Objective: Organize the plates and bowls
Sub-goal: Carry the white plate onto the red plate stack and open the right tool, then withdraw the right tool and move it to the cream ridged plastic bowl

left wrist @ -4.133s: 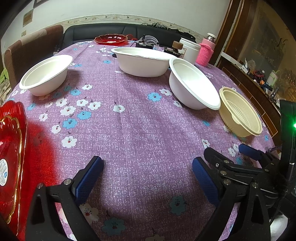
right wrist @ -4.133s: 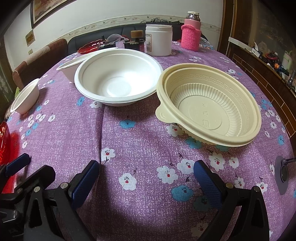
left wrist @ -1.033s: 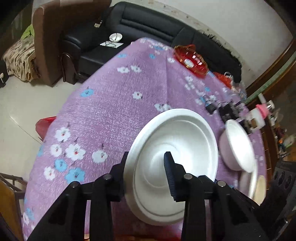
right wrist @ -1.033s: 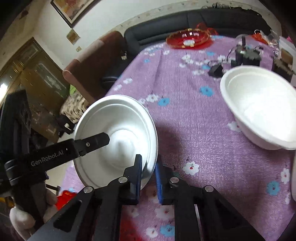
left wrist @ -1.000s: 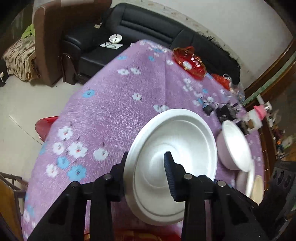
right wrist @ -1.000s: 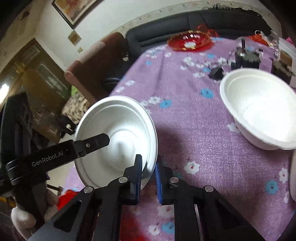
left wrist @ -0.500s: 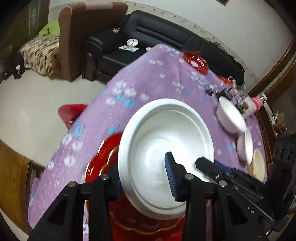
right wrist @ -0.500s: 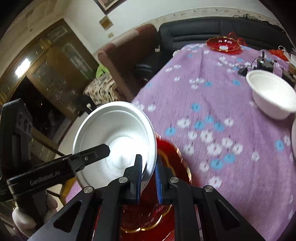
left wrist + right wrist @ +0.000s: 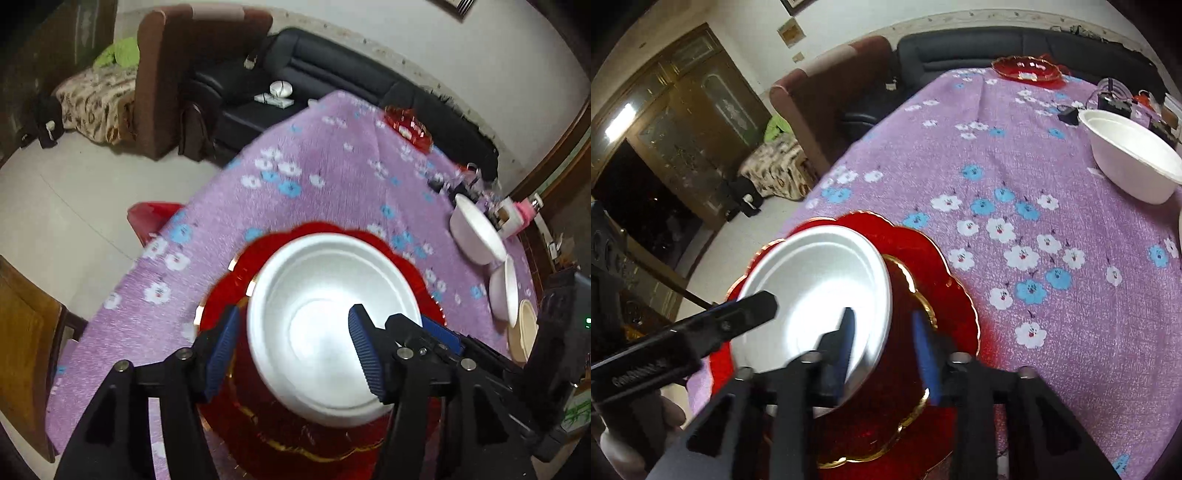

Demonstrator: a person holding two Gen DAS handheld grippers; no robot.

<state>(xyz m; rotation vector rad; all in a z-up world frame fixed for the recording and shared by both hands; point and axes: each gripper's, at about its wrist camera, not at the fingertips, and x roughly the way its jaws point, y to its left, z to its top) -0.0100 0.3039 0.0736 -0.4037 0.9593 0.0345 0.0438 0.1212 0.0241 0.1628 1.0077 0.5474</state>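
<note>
A white foam bowl (image 9: pixel 325 325) rests on a red scalloped plate (image 9: pixel 280 435) near the table's edge; both also show in the right wrist view, the bowl (image 9: pixel 816 291) on the plate (image 9: pixel 923 277). My left gripper (image 9: pixel 291 343) is open, its blue pads on either side of the bowl's rim. My right gripper (image 9: pixel 884 343) is open too, its jaws apart around the bowl's right rim. Two more white bowls (image 9: pixel 476 232) (image 9: pixel 504 291) and a beige bowl (image 9: pixel 524 332) stand further along the table.
The table has a purple flowered cloth (image 9: pixel 1034 206). A second red plate (image 9: pixel 1027 70) sits at its far end, with jars and small items near a white bowl (image 9: pixel 1130 162). A brown chair (image 9: pixel 177 74), a black sofa (image 9: pixel 332 70) and bare floor (image 9: pixel 55 206) lie beyond the edge.
Both grippers carried the white bowl over the red plate, lowered it onto the plate and opened, so the bowl is let go.
</note>
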